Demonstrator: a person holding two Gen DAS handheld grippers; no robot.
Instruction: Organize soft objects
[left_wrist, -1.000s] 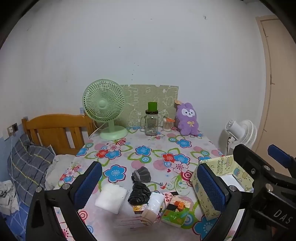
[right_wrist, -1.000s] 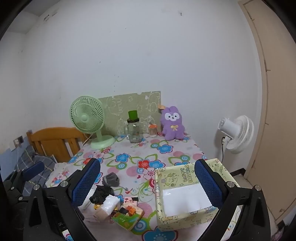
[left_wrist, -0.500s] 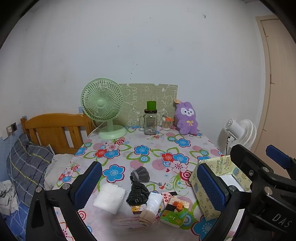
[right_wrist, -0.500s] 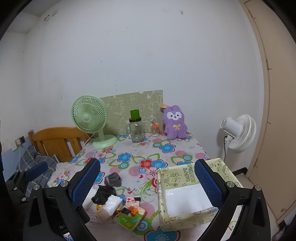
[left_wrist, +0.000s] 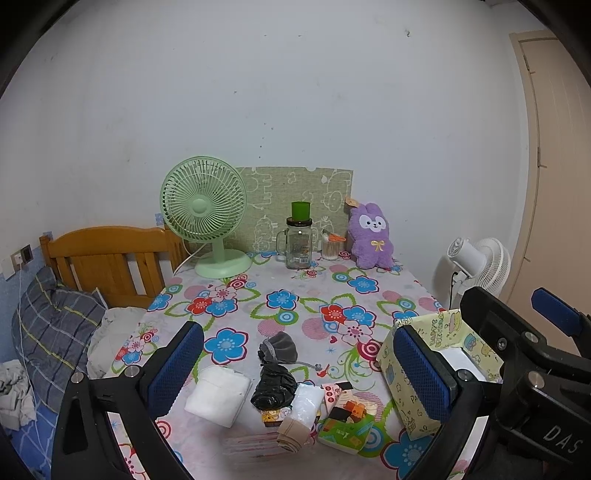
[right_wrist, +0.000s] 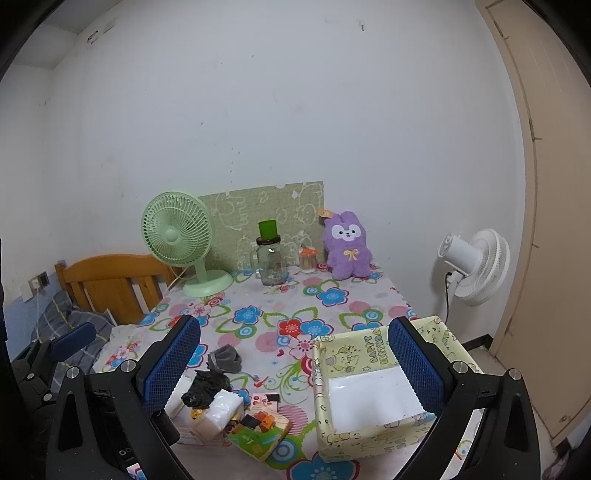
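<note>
Tablecloth (left_wrist: 295, 291): white ground, blue, red and pink flowers, green leaves. Fan (left_wrist: 204, 206) at 11 o'clock: pale green. Plush rabbit (left_wrist: 370, 236) at 1 o'clock: purple, white face, yellow bow. Box (right_wrist: 369, 354) at 4 o'clock: pale yellow, cartoon print, white inside. Gripper pads (left_wrist: 177, 365): blue, meshed.
</note>
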